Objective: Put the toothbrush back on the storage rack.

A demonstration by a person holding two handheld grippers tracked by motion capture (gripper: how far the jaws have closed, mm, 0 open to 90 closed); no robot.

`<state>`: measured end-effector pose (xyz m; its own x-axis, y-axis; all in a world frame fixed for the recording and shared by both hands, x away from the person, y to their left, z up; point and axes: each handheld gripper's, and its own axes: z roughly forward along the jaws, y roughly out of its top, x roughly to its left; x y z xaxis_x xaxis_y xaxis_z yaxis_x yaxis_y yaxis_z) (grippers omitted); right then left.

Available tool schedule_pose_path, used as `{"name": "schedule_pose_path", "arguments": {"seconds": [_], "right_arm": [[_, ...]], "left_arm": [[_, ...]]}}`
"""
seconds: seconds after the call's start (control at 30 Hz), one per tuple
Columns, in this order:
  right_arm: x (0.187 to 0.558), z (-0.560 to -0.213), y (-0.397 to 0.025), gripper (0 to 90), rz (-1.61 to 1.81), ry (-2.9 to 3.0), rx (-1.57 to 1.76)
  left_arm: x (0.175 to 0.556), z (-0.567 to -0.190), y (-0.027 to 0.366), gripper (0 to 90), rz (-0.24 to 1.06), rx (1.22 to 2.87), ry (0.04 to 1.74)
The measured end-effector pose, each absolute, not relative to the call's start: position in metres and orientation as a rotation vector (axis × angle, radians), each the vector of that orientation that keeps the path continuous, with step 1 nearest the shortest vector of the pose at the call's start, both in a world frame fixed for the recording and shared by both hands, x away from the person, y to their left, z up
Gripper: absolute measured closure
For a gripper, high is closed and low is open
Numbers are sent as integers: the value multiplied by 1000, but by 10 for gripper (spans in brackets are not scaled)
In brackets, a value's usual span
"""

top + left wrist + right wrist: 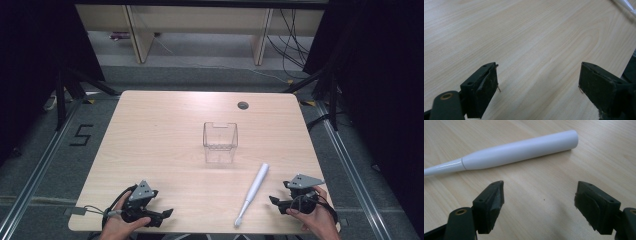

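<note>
A white electric toothbrush [253, 193] lies flat on the wooden table [165, 125], brush head toward the front edge. In the right gripper view its handle [519, 150] lies just beyond the open jaws. My right gripper [276, 201] rests near the front right corner, a short way right of the toothbrush, open and holding nothing. My left gripper [167, 214] sits at the front left, open, with bare wood between its jaws [539, 80]. A clear plastic box [220, 142] stands upright near the table's middle.
A round cable hole [243, 105] sits near the table's far edge. Wooden furniture legs [140, 35] and cables lie on the floor beyond. A "5" mark [81, 135] is on the floor to the left.
</note>
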<state>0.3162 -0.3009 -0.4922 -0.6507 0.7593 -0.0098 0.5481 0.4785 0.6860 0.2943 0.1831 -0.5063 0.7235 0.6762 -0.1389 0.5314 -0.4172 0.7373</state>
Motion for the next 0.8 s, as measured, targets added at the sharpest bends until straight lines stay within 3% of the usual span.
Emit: {"name": "schedule_pose_path", "arguments": {"seconds": [0.17,0.57,0.7,0.73,0.8], "right_arm": [[317,-491,-300,214,960,2441,1040],[322,-477,-287,278,982,2463,869],[322,-472,-281,355,972,2460,866],[324,-470,-280,456,977,2475,829],[323,-466,-278,549,1006,2466,832]], "left_arm": [[295,-506,184,149,230,2128,906],[295,-507,184,149,239,2134,910],[296,-507,184,149,233,2140,909],[295,-507,183,149,224,2123,909],[296,-507,183,149,224,2137,906]]}}
